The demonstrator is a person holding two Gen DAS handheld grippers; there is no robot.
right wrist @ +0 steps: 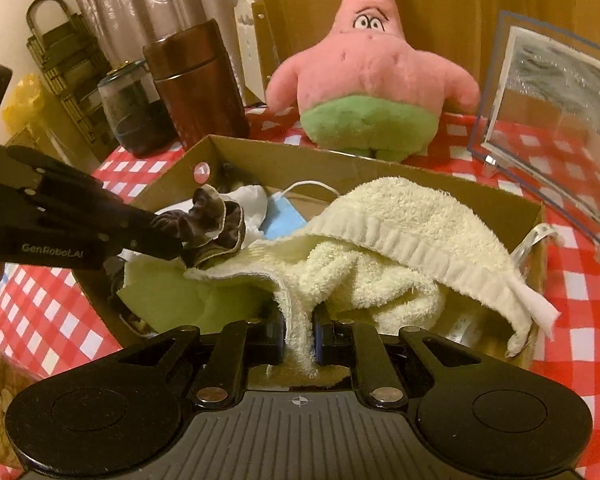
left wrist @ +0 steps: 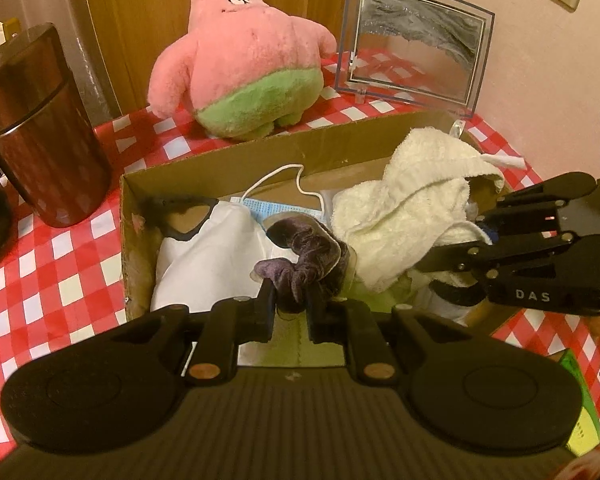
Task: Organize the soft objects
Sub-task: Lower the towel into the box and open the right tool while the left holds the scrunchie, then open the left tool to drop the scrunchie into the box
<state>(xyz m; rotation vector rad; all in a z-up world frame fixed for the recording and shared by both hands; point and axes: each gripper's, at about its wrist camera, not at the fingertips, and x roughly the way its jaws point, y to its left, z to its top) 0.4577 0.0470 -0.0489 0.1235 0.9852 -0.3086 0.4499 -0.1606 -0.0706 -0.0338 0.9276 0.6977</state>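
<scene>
Left wrist view: left tool (left wrist: 290,300), jaws nearly closed, pinches a dark scrunchie (left wrist: 306,256) over the box (left wrist: 204,160); inside lie a white cloth (left wrist: 208,256) and a blue mask (left wrist: 272,206). Right wrist view: right tool (right wrist: 300,332), jaws nearly closed, grips a cream towel (right wrist: 384,232) draped across the box's right half; only this view shows green paper (right wrist: 160,284) beneath. Behind the box on the checked tabletop (right wrist: 572,280) stand a pink plush (right wrist: 364,80), a brown canister (left wrist: 40,120) and a clear frame (left wrist: 416,40).
</scene>
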